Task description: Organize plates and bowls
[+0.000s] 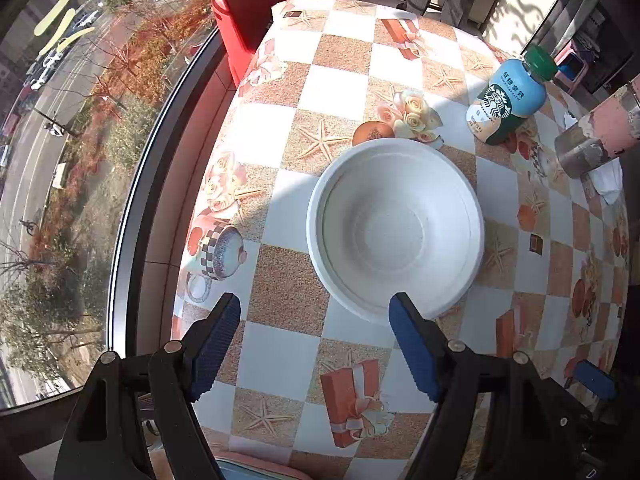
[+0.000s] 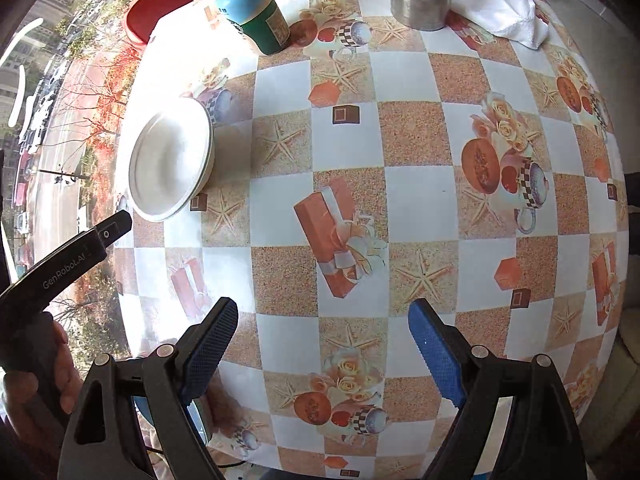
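Left tool [image 1: 316,344] agape, empty | white bowl [image 1: 394,232] upright, round, clean

A white bowl [image 1: 396,228] sits upright on the table [image 1: 348,80], mouth open to the top and empty. It is round, matte and pale, with a broad flat rim, a shallow stepped ledge inside and a small flat circular bottom. Its surface looks like moulded pulp or paper, though the glare makes that hard to confirm. From the right wrist view the bowl [image 2: 172,164] lies close to the table's window-side edge, in strong sunlight. There its rim shows doubled lines along the side, so it may be two or more nested bowls rather than one. It stands well away from the table's other edges.
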{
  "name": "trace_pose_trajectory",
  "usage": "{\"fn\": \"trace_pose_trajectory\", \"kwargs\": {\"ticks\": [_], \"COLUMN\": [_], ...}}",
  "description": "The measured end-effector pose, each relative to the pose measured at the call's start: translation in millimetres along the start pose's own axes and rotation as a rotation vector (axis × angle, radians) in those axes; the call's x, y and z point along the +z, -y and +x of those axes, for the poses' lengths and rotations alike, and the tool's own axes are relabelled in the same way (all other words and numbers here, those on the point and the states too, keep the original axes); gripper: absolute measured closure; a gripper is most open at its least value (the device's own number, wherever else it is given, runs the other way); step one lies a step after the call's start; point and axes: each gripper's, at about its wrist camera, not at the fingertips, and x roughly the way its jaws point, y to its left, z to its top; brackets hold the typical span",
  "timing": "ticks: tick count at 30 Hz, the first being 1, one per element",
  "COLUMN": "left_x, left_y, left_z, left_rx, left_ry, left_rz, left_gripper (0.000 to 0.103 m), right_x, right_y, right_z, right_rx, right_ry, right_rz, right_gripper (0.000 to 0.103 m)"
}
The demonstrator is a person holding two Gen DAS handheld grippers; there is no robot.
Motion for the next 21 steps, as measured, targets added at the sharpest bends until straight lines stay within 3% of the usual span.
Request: {"fn": "trace_pose_trajectory", "kwargs": {"ticks": [5,10,19,21], "left_x": [22.7,41.9,51.2,50.8], "left_y": [-10.8,-10.6,-3.6,-3.9], "left_z": [21.9,39.2,75.2,80.1], "left_rx": [-0.015,0.025,0.077,0.047], "left_ry": [-0.01,0.009,-0.039,-0.052], "left_rz": [-0.036,-0.009,0.022,0.008], "left_gripper": [0.023,0.023,0.023,0.026], "right_x": [41.1,67.5,84.2,85.2], "right_y": [-36.3,-54.2,-75.1,-78.4], "right_z": [24.5,49.3,82.6,88.5], "right_rx": [0.005,0.002,0.0,-0.004], "right_ry": [0.015,0.025,0.006,0.002], "right_rz": [-0.025,-0.008,-0.022,-0.025], "right_gripper": [0.015,0.015,0.015,0.015]}}
